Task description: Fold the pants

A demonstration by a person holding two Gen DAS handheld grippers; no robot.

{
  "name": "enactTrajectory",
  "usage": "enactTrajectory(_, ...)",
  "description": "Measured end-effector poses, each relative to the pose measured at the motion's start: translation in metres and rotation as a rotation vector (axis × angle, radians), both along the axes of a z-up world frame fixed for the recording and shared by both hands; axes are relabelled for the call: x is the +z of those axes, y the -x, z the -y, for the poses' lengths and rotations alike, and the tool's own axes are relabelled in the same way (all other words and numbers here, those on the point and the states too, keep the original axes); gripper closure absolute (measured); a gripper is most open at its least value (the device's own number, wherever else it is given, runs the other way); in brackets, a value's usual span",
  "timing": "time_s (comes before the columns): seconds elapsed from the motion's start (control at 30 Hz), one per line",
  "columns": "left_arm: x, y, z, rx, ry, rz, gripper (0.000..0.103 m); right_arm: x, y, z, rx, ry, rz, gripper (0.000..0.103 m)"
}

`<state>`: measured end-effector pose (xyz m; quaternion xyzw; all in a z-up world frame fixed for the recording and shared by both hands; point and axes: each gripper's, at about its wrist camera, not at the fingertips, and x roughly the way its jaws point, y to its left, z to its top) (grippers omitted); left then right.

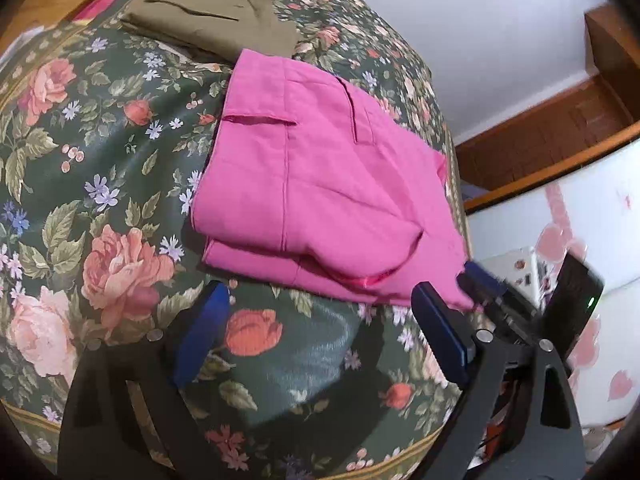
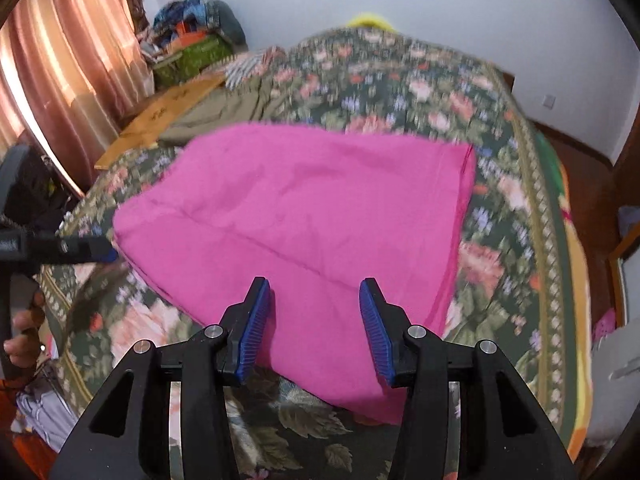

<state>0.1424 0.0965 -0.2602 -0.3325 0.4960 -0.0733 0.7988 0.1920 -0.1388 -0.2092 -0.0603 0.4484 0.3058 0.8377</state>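
Pink pants point(image 1: 320, 184) lie folded into a thick rectangle on a floral bedspread point(image 1: 100, 200). My left gripper point(image 1: 322, 289) stands wide open just off their near edge, its blue pads clear of the cloth. The right gripper point(image 1: 478, 282) shows at the pants' near right corner. In the right wrist view the pink pants point(image 2: 304, 208) spread out ahead. My right gripper point(image 2: 315, 282) hovers over their near edge, its jaws apart, the cloth lying flat below and not pinched. The left gripper point(image 2: 94, 254) reaches in at the pants' left corner, a hand point(image 2: 24, 332) on its handle.
Folded olive pants point(image 1: 208, 20) lie farther back on the bed. A flat cardboard sheet point(image 2: 160, 120) and a pile of clothes point(image 2: 192, 40) sit at the far left by a curtain point(image 2: 60, 80). The bed's edge point(image 2: 560, 280) drops off on the right.
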Motion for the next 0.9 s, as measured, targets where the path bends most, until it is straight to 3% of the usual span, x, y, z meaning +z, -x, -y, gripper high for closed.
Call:
enactTrajectory(0.17, -0.005, -0.010, -0.014, 0.048, 0.099, -0.001, 0.011, -0.001, 0.002, 0.002, 0.005, -0.013, -0.008, 0.060)
enactTrajectory(0.4, -0.005, -0.031, -0.007, 0.063, 0.014, -0.003, 0.015, -0.003, 0.001, 0.004, 0.014, -0.026, -0.018, 0.059)
enactTrajectory(0.57, -0.008, -0.040, -0.010, 0.105, -0.068, -0.009, 0.039, -0.004, 0.001, 0.004, 0.017, -0.028, -0.022, 0.059)
enactTrajectory(0.73, -0.001, -0.045, -0.001, 0.066, -0.185, 0.024, 0.065, -0.004, 0.000, 0.005, 0.013, -0.030, -0.025, 0.056)
enactTrajectory(0.9, 0.021, -0.037, 0.016, 0.041, -0.342, 0.109, 0.074, -0.004, 0.000, 0.005, 0.004, -0.026, -0.026, 0.055)
